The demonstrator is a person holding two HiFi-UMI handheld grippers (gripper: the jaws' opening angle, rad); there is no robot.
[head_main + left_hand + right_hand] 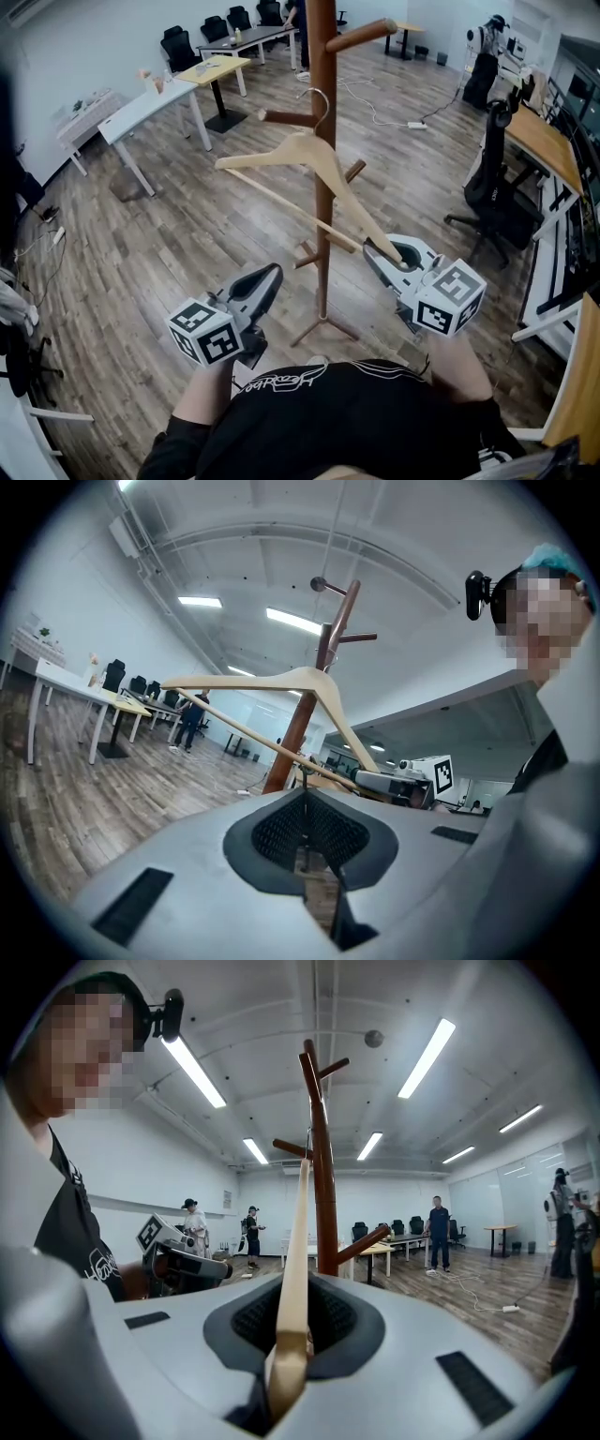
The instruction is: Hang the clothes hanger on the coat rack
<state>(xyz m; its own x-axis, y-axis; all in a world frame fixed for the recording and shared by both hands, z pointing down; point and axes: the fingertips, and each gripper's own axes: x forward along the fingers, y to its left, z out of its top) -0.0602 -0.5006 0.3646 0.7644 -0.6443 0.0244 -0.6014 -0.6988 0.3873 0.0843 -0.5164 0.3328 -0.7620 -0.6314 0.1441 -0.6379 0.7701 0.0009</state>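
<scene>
Our right gripper (382, 251) pinches the pale wooden clothes hanger (309, 150) by its near tip — its hook (322, 101) lies far-left, by the brown wooden coat rack (324, 211).

Dead ahead, the rack (323, 141) pole blocks the middle. One peg (286, 118) juts left close by the hanger (309, 155) hook, a long peg (361, 35) reaches high to the right, and short pegs (306, 255) stick out lower down near the hanger's bar. Left of the pole you have open floor (141, 244) as far as the desks (155, 103). On the right, a chair (497, 187) stands well off, leaving a clear gap beside the pole.
</scene>
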